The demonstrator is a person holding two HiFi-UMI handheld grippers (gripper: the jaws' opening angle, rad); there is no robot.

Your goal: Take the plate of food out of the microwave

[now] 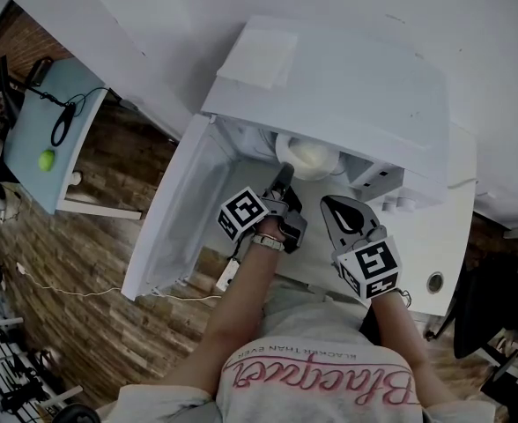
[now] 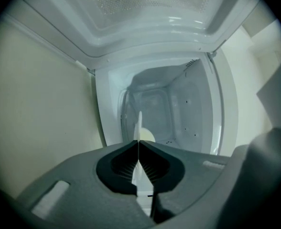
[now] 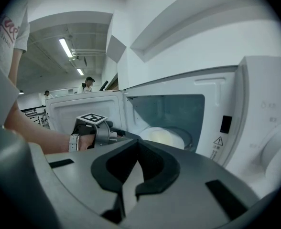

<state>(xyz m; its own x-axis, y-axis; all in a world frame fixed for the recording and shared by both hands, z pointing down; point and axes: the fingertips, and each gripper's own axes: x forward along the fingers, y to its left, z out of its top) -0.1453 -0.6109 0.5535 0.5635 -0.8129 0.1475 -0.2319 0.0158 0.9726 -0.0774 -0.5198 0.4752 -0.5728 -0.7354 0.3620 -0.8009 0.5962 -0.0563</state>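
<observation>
A person stands over an open white microwave (image 1: 329,86), its door (image 1: 175,218) swung wide to the left, with a gripper in each hand. The plate (image 1: 307,157), carrying a pale yellowish food (image 3: 163,137), sits inside the microwave, just within its mouth. The left gripper (image 2: 138,142) reaches into that mouth and its jaws are closed tight on the plate's near rim, which runs edge-on as a thin white sliver between the pads. The right gripper (image 3: 137,142) hovers just outside the mouth, to the right of the left one; its jaws are pressed together with nothing between them, tips aimed at the plate but short of it. The left hand is therefore the nearer, and the only one with a hold. The plate lies flat and farther into the microwave than the left fingers, so the way out appears to be a level pull straight back through the mouth toward the person. A one-sided pinch on the rim could let the far edge dip.
</observation>
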